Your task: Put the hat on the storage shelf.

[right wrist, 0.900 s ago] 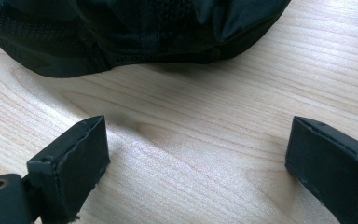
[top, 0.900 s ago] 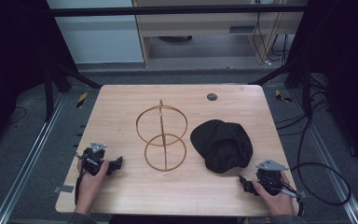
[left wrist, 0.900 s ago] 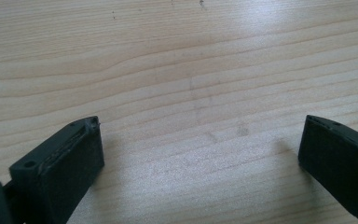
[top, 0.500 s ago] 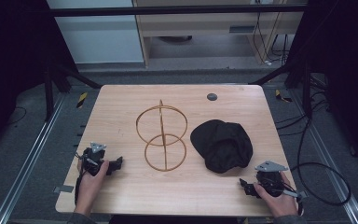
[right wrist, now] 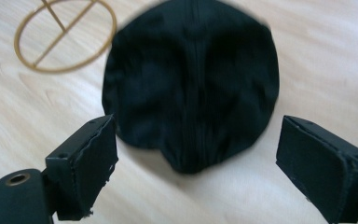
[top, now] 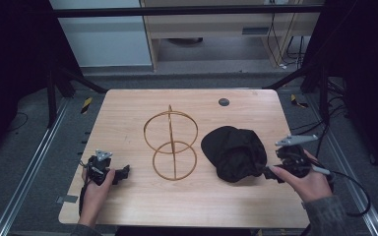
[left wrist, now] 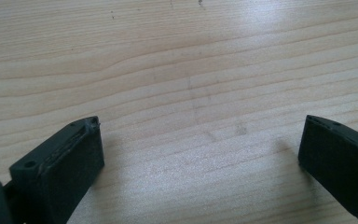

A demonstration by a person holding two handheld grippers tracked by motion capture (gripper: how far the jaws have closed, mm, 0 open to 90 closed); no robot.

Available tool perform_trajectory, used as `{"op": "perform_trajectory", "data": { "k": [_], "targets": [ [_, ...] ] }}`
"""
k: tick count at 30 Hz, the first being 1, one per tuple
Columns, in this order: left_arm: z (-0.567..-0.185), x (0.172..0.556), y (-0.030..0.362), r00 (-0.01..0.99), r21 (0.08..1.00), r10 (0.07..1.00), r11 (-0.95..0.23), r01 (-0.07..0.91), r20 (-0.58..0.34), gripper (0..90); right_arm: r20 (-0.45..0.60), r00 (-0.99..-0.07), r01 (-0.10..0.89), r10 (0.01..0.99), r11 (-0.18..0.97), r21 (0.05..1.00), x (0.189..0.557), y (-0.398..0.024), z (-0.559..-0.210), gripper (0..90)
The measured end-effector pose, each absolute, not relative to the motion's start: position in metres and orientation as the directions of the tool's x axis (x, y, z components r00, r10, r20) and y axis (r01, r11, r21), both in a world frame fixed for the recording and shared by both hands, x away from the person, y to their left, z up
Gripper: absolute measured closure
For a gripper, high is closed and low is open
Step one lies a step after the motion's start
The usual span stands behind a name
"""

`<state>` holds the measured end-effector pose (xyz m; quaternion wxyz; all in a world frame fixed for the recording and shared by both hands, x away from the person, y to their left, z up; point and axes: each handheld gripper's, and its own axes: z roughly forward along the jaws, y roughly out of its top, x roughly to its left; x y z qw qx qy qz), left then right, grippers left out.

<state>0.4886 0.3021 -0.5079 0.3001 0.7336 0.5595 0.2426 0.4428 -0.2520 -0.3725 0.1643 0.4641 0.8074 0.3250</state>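
Right gripper (right wrist: 196, 158), jaws spread wide, faces the black cap (right wrist: 191, 79); soft, light fabric that would likely crumple, so pinching its near edge seems best.

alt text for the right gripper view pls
A black cap lies on a light wooden table, just beyond the right gripper, whose two black fingers are spread wide apart. A brass wire ring stand sits at upper left.
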Motion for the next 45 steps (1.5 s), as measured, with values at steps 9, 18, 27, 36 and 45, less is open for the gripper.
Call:
{"op": "perform_trajectory", "data": {
  "k": [9, 18, 27, 36, 45],
  "targets": [
    [-0.508, 0.489, 0.302, 0.265, 0.71, 0.964, -0.201, 0.675, 0.022, 0.0, 0.015, -0.553, 0.658, 0.833, 0.426, 0.62, 0.494, -0.22, -0.36, 19.6],
    [-0.508, 0.49, 0.299, 0.272, 0.711, 0.962, -0.203, 0.673, 0.018, 0.0, 0.023, -0.561, 0.701, 0.827, 0.461, 0.544, 0.514, -0.215, -0.389, 32.7],
    [-0.508, 0.49, 0.298, 0.276, 0.712, 0.961, -0.206, 0.671, 0.018, 0.0, 0.107, -0.561, 0.712, 0.821, 0.412, 0.569, 0.522, -0.22, -0.401, 70.2],
    [-0.508, 0.491, 0.297, 0.276, 0.712, 0.961, -0.207, 0.671, 0.019, 0.0, 0.142, -0.567, 0.698, 0.811, 0.382, 0.606, 0.529, -0.224, -0.395, 86.2],
    [-0.508, 0.491, 0.297, 0.275, 0.712, 0.961, -0.206, 0.671, 0.019, 0.0, 0.159, -0.557, 0.734, 0.815, 0.394, 0.552, 0.541, -0.216, -0.363, 86.9]
  ]
}}
